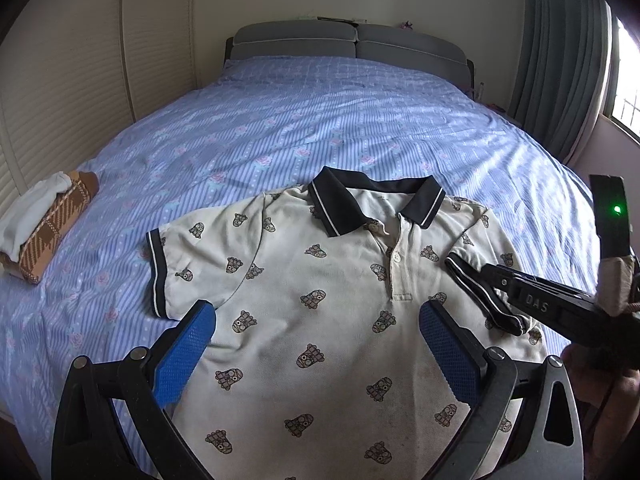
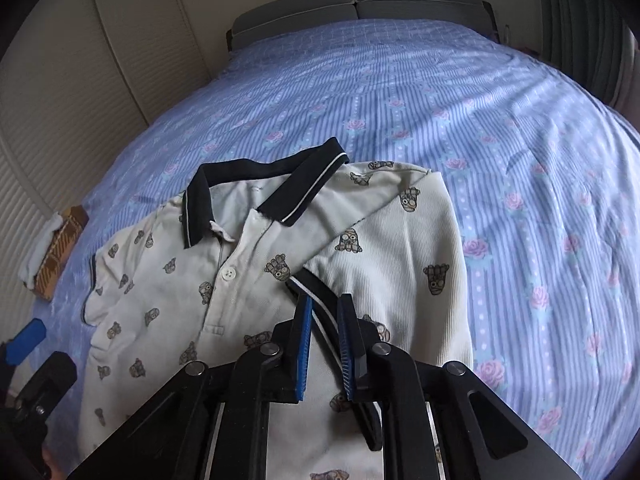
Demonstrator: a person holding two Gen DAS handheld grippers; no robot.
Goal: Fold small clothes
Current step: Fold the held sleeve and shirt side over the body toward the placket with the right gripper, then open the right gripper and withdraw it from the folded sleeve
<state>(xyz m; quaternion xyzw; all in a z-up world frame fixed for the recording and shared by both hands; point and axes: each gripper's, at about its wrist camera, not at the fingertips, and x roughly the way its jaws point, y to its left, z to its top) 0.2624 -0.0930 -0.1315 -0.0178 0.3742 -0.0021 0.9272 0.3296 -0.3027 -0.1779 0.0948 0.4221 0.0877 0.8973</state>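
Observation:
A small cream polo shirt (image 1: 320, 320) with a navy collar and cartoon prints lies face up on the bed; it also shows in the right wrist view (image 2: 168, 280). Its right sleeve (image 2: 400, 248) is folded inward over the chest. My right gripper (image 2: 325, 320) is shut on that sleeve's navy cuff (image 2: 310, 284); it also shows in the left wrist view (image 1: 490, 276). My left gripper (image 1: 318, 320) is open and empty, hovering above the shirt's lower front. The left sleeve (image 1: 172, 256) lies spread flat.
The bed (image 1: 280, 120) has a blue striped floral sheet and a grey headboard (image 1: 348, 44). A brown plaid and white folded pile (image 1: 44, 228) sits at the left edge. A louvred wardrobe stands to the left; curtains and a window (image 1: 624, 92) to the right.

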